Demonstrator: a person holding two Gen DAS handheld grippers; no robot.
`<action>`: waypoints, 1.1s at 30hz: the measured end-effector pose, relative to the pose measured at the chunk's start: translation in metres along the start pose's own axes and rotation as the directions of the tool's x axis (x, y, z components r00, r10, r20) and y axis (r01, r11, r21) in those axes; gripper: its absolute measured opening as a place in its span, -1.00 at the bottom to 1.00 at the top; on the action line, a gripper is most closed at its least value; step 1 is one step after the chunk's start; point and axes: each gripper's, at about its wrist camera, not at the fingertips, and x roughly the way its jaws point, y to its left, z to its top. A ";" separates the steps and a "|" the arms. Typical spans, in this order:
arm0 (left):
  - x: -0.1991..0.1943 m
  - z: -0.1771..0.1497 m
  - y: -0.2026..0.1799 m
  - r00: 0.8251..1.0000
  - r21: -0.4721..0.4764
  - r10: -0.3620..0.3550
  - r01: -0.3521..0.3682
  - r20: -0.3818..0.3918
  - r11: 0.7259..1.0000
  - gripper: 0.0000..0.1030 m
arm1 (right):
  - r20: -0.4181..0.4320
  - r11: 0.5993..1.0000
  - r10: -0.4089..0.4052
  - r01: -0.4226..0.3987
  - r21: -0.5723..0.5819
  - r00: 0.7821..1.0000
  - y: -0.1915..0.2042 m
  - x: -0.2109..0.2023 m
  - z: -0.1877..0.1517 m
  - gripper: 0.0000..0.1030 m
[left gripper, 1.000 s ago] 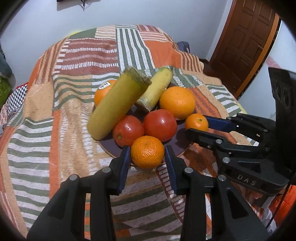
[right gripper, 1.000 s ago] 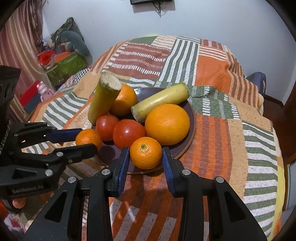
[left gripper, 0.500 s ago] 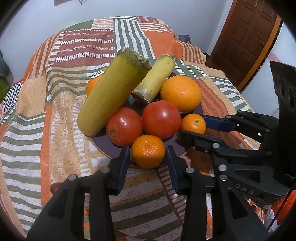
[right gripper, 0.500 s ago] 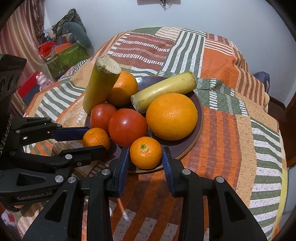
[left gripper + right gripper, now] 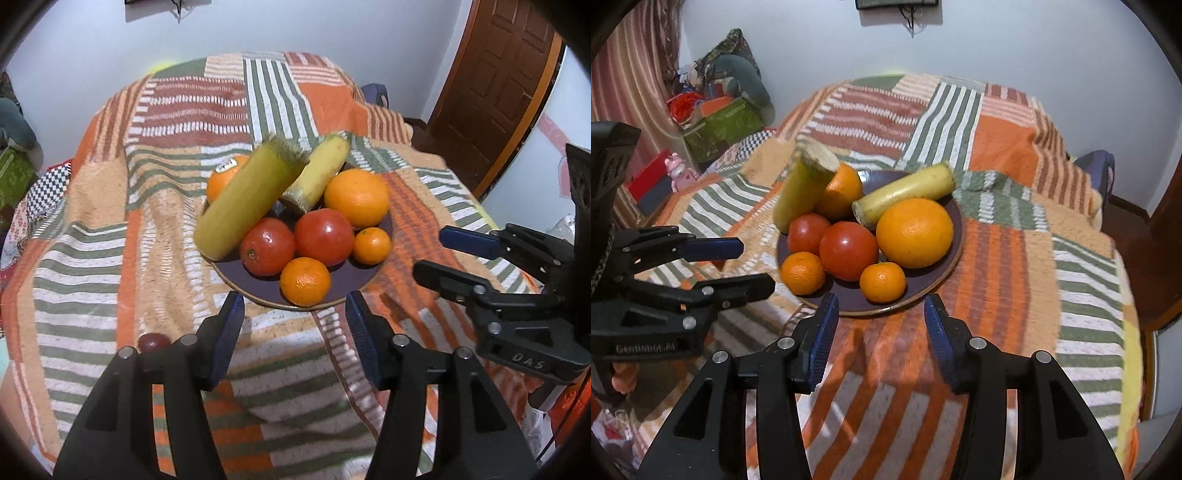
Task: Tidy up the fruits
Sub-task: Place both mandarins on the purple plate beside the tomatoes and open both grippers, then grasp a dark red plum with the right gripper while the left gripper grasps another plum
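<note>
I read both sets of tongs as spread apart and empty: the left gripper (image 5: 295, 325) sits just short of the near rim of the plate (image 5: 347, 284), and the right gripper (image 5: 881, 321) sits just short of the same rim from its own side, each with blue pads (image 5: 823, 332) wide of any fruit. The plate rests on the striped blanket (image 5: 110, 236) and carries the whole load: two small tangerines, one at the front edge nearest the left gripper (image 5: 304, 281) and one beside it toward the right gripper (image 5: 372, 245); two tomatoes (image 5: 324, 242) behind them; a large orange (image 5: 356, 197); a second orange with a sticker (image 5: 225, 177) at the back; and two cut yellow-green stalks (image 5: 247, 201), the longer one leaning across the pile with its lower end over the plate rim. I judge the gathering step largely complete, since every large fruit lies on the plate. One small dark red item (image 5: 153, 341) lies on the blanket beside the left gripper; I cannot tell what it is. Remaining work, if any, is that item and the overhanging stalk.
</note>
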 end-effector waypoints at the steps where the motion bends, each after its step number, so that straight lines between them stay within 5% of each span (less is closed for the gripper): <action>1: -0.007 -0.001 -0.001 1.000 0.002 0.001 -0.001 0.009 1.000 0.13 | 0.010 1.000 -0.003 0.003 -0.004 1.000 0.001 -0.007 -0.001 -0.12; 9: -0.067 -0.022 -0.015 0.997 0.032 0.013 -0.015 0.073 0.999 0.16 | 0.063 0.998 -0.003 0.007 -0.069 0.998 0.016 -0.064 -0.023 -0.12; 16: -0.094 -0.046 -0.021 0.996 0.044 0.024 -0.028 0.085 0.999 0.16 | -0.006 0.996 0.004 -0.004 -0.084 1.000 0.024 -0.066 -0.059 -0.12; 25: -0.092 -0.074 -0.010 0.998 0.025 0.052 -0.053 0.041 0.998 0.16 | -0.115 0.998 0.056 -0.054 0.019 0.992 0.020 -0.042 -0.099 -0.34; 33: -0.077 -0.083 0.015 0.997 -0.026 0.078 -0.078 0.004 0.997 0.16 | -0.117 0.997 0.077 -0.076 0.007 0.990 0.026 -0.044 -0.104 -0.57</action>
